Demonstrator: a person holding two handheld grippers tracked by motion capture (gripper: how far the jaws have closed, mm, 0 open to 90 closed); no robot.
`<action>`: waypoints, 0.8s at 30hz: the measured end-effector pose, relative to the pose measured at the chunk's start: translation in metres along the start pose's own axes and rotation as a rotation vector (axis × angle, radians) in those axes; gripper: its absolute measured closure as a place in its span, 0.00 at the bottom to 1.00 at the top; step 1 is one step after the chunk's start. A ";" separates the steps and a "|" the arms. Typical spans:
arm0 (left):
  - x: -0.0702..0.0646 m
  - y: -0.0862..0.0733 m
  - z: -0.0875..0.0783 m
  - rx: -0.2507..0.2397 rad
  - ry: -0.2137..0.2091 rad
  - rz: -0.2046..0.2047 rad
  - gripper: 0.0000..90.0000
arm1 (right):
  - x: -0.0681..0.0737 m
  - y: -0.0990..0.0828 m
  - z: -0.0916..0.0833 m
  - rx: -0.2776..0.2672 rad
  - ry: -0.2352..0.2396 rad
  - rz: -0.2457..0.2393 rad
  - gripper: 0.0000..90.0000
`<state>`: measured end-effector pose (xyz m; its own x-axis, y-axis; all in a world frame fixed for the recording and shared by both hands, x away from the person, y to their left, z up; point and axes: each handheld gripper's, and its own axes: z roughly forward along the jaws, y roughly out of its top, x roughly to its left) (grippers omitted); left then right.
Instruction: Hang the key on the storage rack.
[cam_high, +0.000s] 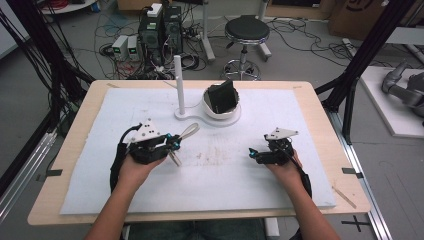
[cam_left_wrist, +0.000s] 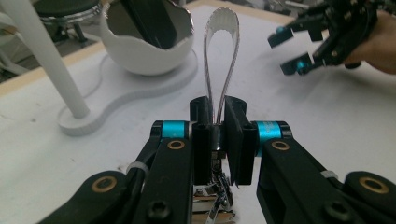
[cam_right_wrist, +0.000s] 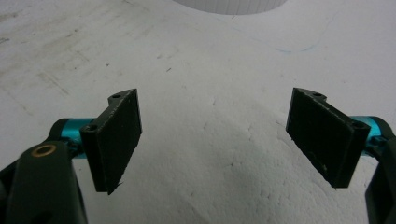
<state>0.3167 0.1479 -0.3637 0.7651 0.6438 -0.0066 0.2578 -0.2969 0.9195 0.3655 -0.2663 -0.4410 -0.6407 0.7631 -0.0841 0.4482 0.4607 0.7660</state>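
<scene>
left tool (cam_high: 172, 145) clamped, right tool (cam_high: 253, 153) agape

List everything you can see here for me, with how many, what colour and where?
Tongs: one, shiny metal, clamped in the left gripper, looped end pointing at the bowl.
Bowl: one, white, far middle of the mat, a dark block inside.
Post: one, white, upright left of the bowl on a shared white base.
Mat: one, white, covering the wooden table.
Stool: one, black seat, on the floor behind.
Left gripper: black and blue, shut on the tongs.
Right gripper: black and blue, open over the mat.
</scene>
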 end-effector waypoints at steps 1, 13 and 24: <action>0.002 0.003 -0.002 -0.010 0.011 0.003 0.90 | 0.000 0.000 0.000 0.001 0.001 -0.001 0.20; 0.029 0.039 -0.009 -0.048 0.148 0.001 0.90 | 0.000 0.001 0.001 -0.001 0.001 0.001 0.20; 0.052 0.067 -0.006 -0.037 0.258 0.014 0.90 | 0.000 0.000 0.002 -0.001 0.004 0.006 0.20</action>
<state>0.3704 0.1653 -0.2998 0.5915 0.7997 0.1027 0.2229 -0.2846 0.9324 0.3669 -0.2658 -0.4417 -0.6405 0.7642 -0.0766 0.4514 0.4553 0.7674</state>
